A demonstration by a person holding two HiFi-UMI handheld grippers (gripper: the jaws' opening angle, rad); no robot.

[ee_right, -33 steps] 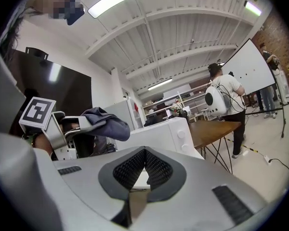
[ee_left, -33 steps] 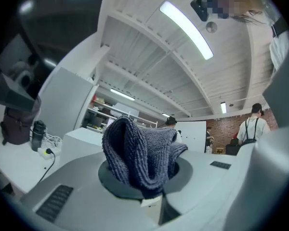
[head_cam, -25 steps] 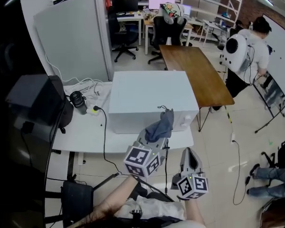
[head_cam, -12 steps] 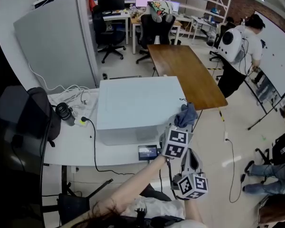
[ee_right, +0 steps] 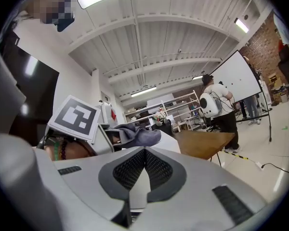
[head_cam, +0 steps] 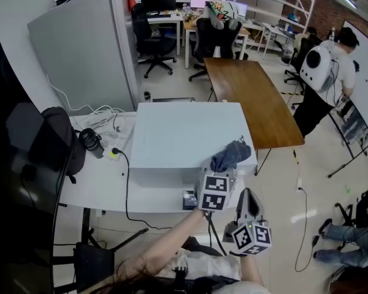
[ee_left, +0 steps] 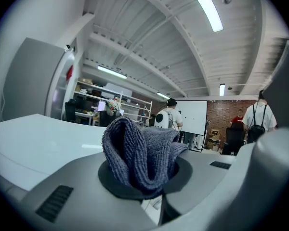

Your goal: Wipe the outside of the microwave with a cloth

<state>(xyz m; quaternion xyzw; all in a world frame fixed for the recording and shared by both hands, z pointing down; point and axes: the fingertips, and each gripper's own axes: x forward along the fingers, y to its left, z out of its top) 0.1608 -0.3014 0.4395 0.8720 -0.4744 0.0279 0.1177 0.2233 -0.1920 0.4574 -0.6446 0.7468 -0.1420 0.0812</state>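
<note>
The white tabletop (head_cam: pixel 95 182) carries the pale, boxy microwave (head_cam: pixel 184 133). My left gripper (head_cam: pixel 223 169) clenches its fingers on the grey-blue knitted cloth (head_cam: pixel 231 153) — bunched upward, at the microwave's front right top corner. My right gripper (head_cam: pixel 248 196) hangs lower, beyond the tabletop's edge — fingers pressed together on nothing.

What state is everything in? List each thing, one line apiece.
microwave: stands on the white table; door face out of sight.
cloth: bunched, at the microwave's front right top corner.
left tongs: shut on the cloth.
right tongs: shut, empty, clear of the microwave.
</note>
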